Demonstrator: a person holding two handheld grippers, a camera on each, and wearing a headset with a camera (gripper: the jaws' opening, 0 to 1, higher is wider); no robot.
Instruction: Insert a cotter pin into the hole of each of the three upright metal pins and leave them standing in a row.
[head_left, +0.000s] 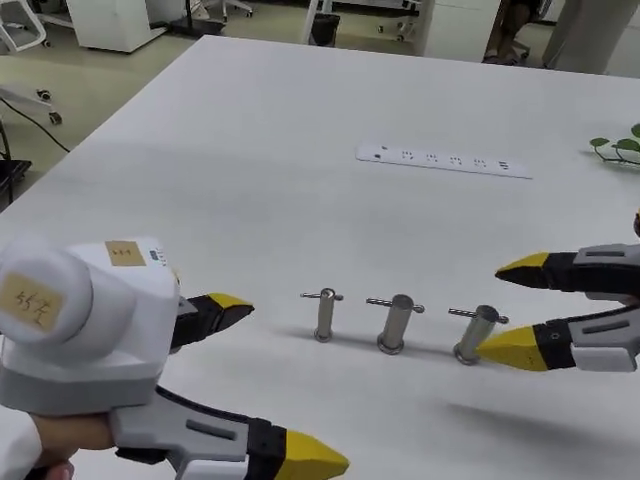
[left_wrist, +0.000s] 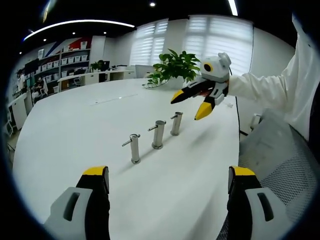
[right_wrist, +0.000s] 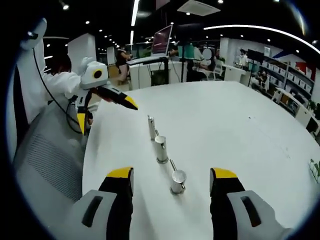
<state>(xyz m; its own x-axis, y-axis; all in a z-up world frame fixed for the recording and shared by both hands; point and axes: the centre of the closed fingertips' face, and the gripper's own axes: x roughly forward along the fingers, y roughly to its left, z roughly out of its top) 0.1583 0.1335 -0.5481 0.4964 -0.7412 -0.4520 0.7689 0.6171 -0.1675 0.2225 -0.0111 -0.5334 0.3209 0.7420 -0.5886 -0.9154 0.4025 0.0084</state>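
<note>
Three upright metal pins stand in a row on the white table (head_left: 300, 180): the left pin (head_left: 325, 315), the middle pin (head_left: 394, 323) and the right pin (head_left: 474, 333). Each carries a cotter pin through its top, such as the left one's cotter pin (head_left: 318, 295). The same row appears in the left gripper view, nearest pin (left_wrist: 134, 148), and in the right gripper view, nearest pin (right_wrist: 177, 181). My left gripper (head_left: 270, 385) is open, left of the row. My right gripper (head_left: 515, 305) is open, its lower fingertip right beside the right pin.
A white power strip (head_left: 443, 160) lies farther back on the table. A green plant (head_left: 622, 147) sits at the right edge. Office chairs and cabinets stand beyond the table's far edge. A person's white sleeve (left_wrist: 270, 90) holds the right gripper.
</note>
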